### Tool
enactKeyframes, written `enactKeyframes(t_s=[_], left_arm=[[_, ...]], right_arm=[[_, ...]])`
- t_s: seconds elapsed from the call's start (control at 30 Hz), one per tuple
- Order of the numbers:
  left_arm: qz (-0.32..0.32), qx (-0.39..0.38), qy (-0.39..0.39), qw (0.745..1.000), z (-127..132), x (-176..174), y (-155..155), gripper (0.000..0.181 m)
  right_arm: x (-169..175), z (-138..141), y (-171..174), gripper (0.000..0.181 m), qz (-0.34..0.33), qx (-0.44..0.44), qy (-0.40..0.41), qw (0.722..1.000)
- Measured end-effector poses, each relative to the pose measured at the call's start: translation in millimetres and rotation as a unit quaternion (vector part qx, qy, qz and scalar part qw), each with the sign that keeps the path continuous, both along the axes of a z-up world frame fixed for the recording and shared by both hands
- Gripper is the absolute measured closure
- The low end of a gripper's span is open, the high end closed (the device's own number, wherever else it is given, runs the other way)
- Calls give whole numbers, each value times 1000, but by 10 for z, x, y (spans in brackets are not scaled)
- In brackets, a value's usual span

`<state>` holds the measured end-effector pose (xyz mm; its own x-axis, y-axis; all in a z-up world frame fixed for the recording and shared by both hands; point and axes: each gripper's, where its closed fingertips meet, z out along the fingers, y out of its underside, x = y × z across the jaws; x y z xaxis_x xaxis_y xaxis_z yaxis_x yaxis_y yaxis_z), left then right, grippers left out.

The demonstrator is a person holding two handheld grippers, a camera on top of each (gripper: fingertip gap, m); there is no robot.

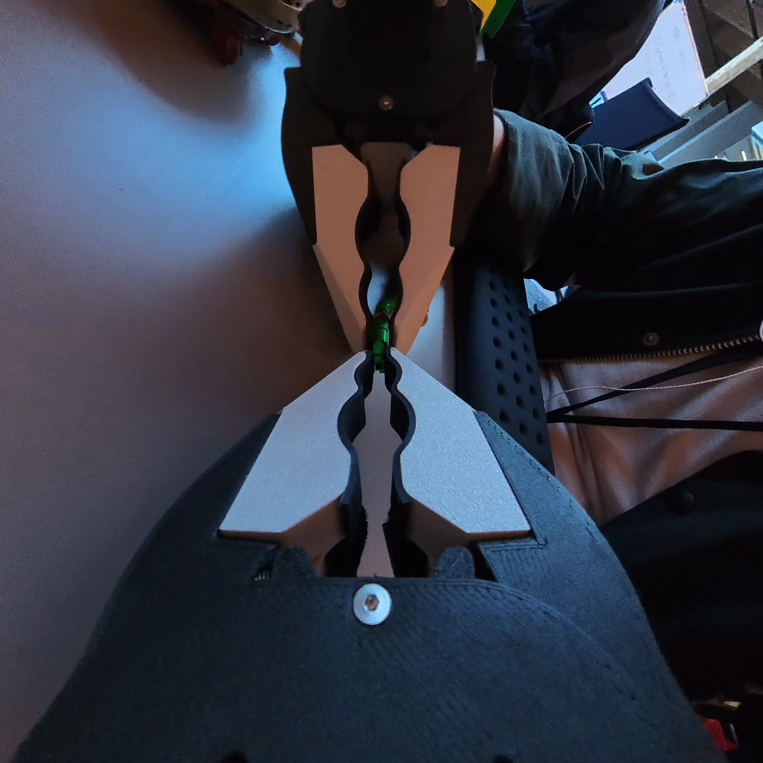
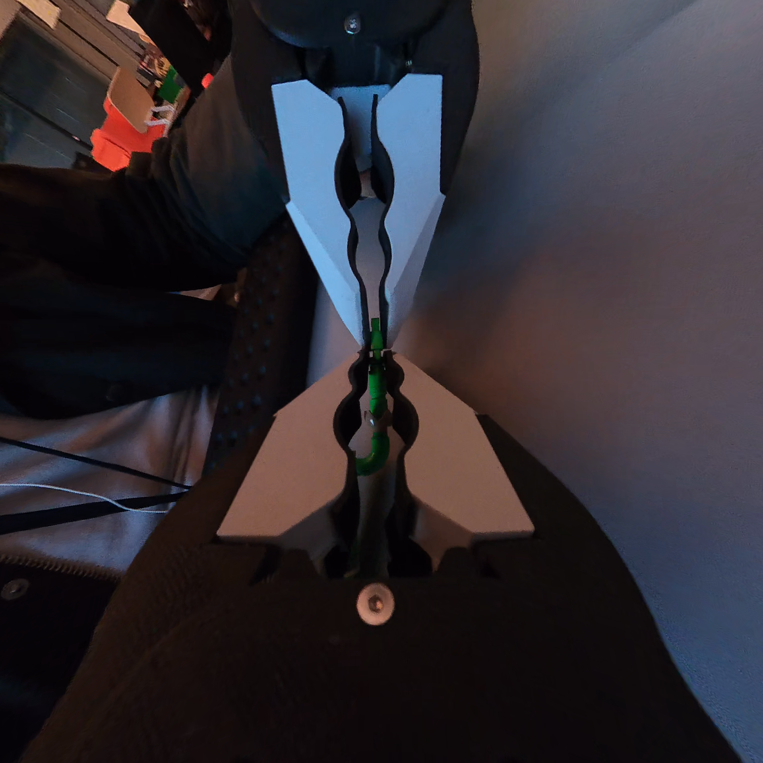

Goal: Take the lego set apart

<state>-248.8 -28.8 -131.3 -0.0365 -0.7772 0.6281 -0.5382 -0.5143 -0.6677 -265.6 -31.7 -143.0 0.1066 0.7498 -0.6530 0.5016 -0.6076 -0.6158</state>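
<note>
A thin green lego stem (image 1: 380, 336) with a small pale joint part way along is held in the air between two grippers that meet tip to tip. My left gripper (image 1: 377, 360) is shut on one end of it. My right gripper (image 1: 382, 346) faces it from above and is shut on the other part. In the right wrist view the stem (image 2: 376, 388) runs back between the right gripper's (image 2: 376, 357) fingers to a curved green end. The left gripper (image 2: 375, 342) pinches the stem's straight tip from above. Most of the stem is hidden by the pads.
A plain grey tabletop (image 1: 124, 289) lies behind the grippers. A person's dark sleeve (image 1: 619, 214) and a black perforated chair part (image 1: 501, 371) are at the right. Black and white cords (image 2: 82, 487) cross light cloth. An orange object (image 2: 119, 136) stands far off. Only a small space, under 4 cm, lies between the two pairs of fingers.
</note>
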Motion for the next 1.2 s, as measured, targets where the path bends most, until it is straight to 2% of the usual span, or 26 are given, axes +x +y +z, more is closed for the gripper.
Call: enactKeyframes(t_s=[0.23,0.53,0.6,0.63,0.7,0.73,0.87,1.0,1.13,1.2], left_arm=[[-16,22,26,999,-92,-13,-64,178],[-20,4,27,999,-104,-27,-91,178],[-6,21,59,998,-190,-152,1,178],[35,28,54,998,-176,-285,167,178],[80,-24,-27,996,68,-494,319,179],[78,-28,-50,995,140,-545,296,179],[34,20,-25,999,74,-458,111,178],[34,15,-43,998,130,-437,101,178],[43,33,-91,994,293,-430,140,178],[34,64,-139,988,460,-416,99,179]], right_arm=[[32,-95,-63,175,2,-20,-29,999],[47,-101,-93,174,0,-21,-28,999],[128,-129,-131,173,13,-24,-41,999],[212,-120,-91,174,-4,-24,-36,999],[349,-82,25,174,-38,-34,-20,999],[358,-79,53,174,-42,-38,-19,998],[310,-72,51,175,-27,-26,-19,999],[280,-14,5,175,-10,-16,2,1000],[220,27,-5,175,-3,-12,16,1000],[213,32,-20,175,2,-7,17,1000]])
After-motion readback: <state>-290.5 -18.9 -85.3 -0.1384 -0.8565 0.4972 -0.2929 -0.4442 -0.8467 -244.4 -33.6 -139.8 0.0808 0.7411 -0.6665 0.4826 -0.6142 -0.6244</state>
